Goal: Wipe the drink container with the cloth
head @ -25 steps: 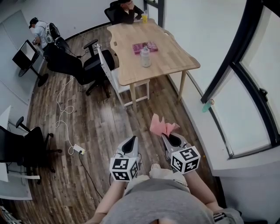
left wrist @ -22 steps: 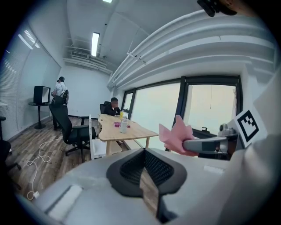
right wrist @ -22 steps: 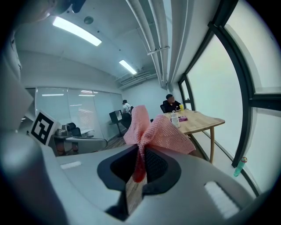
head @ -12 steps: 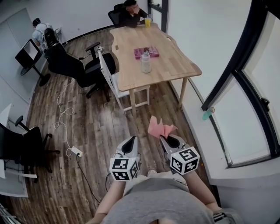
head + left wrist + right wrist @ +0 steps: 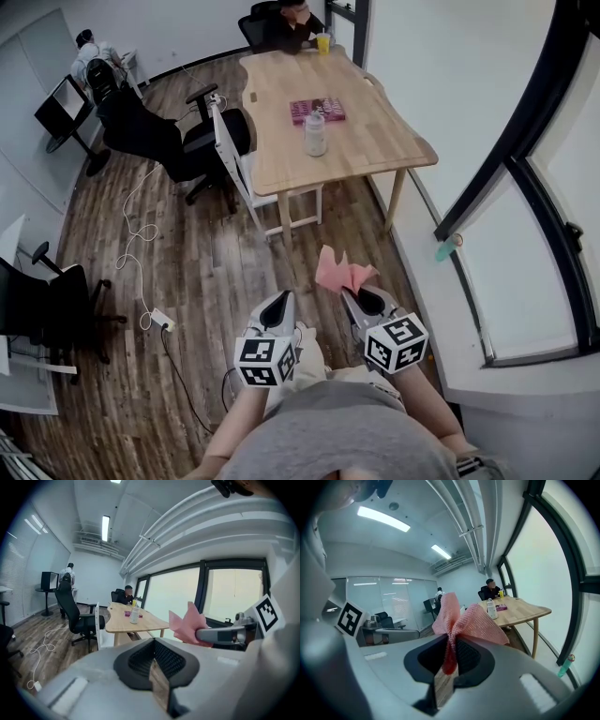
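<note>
A clear drink container (image 5: pixel 314 136) stands on the wooden table (image 5: pixel 375 131) far ahead of me, out of reach; it also shows as the small container (image 5: pixel 135 615) and container (image 5: pixel 491 609) in the gripper views. My right gripper (image 5: pixel 360 298) is shut on a pink cloth (image 5: pixel 339 271), which bunches up above its jaws as the cloth (image 5: pixel 464 620). The left gripper (image 5: pixel 278 303) is held beside it at the same height, shut with nothing in it. Both are over the wood floor in front of my body.
A white chair (image 5: pixel 236 161) stands at the table's near left, black office chairs (image 5: pixel 150 136) beyond it. A pink box (image 5: pixel 317 110) and an orange drink (image 5: pixel 323 42) sit on the table, with a person at its far end. A cable (image 5: pixel 141 253) runs across the floor. A white window ledge (image 5: pixel 441 281) lies right.
The table and floor have shifted slightly in view as I move towards the table. Both grippers keep their pose, and the cloth stays in the right one.
</note>
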### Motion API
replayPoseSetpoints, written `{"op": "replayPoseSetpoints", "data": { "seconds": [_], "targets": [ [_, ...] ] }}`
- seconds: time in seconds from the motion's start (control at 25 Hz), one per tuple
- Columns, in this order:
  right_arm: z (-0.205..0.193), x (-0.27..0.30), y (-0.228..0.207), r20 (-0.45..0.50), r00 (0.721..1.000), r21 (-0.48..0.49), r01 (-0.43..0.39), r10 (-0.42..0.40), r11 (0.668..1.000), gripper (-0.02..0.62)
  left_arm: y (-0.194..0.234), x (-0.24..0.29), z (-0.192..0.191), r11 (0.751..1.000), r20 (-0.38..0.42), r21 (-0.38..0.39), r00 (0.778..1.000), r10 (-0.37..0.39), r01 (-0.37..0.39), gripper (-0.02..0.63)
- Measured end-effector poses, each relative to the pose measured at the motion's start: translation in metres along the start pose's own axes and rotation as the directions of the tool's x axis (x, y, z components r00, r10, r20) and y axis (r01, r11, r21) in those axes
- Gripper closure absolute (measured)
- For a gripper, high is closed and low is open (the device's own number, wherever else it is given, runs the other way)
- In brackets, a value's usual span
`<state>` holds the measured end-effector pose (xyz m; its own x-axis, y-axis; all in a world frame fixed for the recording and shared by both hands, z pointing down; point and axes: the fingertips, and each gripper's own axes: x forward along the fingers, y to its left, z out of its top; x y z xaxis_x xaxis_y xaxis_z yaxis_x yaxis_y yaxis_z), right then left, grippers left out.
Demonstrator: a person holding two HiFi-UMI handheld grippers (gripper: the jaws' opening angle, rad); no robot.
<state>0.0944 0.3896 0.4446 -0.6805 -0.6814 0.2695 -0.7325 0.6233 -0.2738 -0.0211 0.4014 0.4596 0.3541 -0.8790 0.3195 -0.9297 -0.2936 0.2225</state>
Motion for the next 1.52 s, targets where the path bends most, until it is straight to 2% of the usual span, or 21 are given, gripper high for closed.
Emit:
{"op": "replayPoseSetpoints", "data": {
  "seconds": [0.48,0.92,1.52],
  "targets": [
    [0.02,0.044,-0.05,0.004,0.999,0.021,0.035,-0.035,0.999,0.565,0.016,0.068,0.018,0.999,-0.023,0.007,0.999,-0.035,0.036,0.603],
    [0.055,0.126,-0.102,-0.021,0.999,0.025,0.042,-0.042,0.999,0.566,0.058,0.158,0.059,0.997,-0.038,0.024,0.997,-0.069,0.07,0.603],
    [0.127,0.24,-0.182,-0.011,0.996,0.028,0.089,-0.088,0.996,0.566,0.128,0.284,0.132,0.995,-0.028,0.019,0.995,-0.097,0.098,0.603]
  ]
}}
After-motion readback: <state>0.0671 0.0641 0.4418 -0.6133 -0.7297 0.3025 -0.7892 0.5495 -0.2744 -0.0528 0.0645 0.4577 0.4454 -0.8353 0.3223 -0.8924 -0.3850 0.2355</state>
